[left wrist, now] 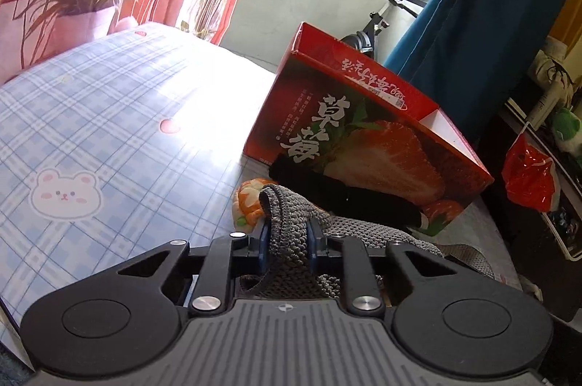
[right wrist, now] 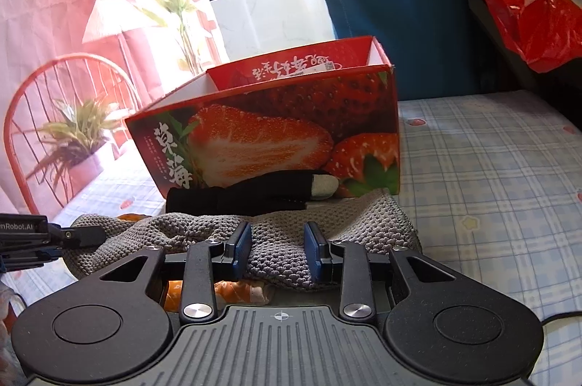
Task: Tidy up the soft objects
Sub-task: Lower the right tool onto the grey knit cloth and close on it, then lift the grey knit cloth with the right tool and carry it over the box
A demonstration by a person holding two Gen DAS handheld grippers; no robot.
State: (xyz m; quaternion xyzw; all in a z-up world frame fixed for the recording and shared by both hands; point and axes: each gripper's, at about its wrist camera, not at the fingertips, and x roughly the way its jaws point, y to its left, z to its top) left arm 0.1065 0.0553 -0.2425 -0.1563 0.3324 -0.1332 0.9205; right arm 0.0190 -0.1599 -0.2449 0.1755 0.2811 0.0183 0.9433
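While both grippers have hold of the grey knitted cloth (right wrist: 327, 222), the step in hand looks like lifting it together and carrying it into the strawberry box (right wrist: 291, 116), which stands open-topped at the centre of the right wrist view, just behind the cloth; the left gripper (left wrist: 289, 244) is clenched on a bunched fold of the knit at the lower centre of its frame, blue pads pressing the fold from both sides; the right gripper (right wrist: 278, 249) grasps a thicker ridge of the same cloth, its 2 pads sunk into the weave with a wider gap between them. A black glove (right wrist: 247, 195) with a pale fingertip lies across the far edge of the cloth, against the foot of the box, and an orange-and-white soft item (left wrist: 251, 200) sits partly under the cloth toward the left of the left wrist view; both could be dragged along or tipped off, so I would raise the cloth slowly and evenly, keeping the 2 grips level so the knit does not stretch or slip out. The box wall is tall and looks like light card on the checked bedsheet (left wrist: 109, 116); clear its rim fully before moving forward, since a nudge may push it over; release only once the cloth hangs inside.
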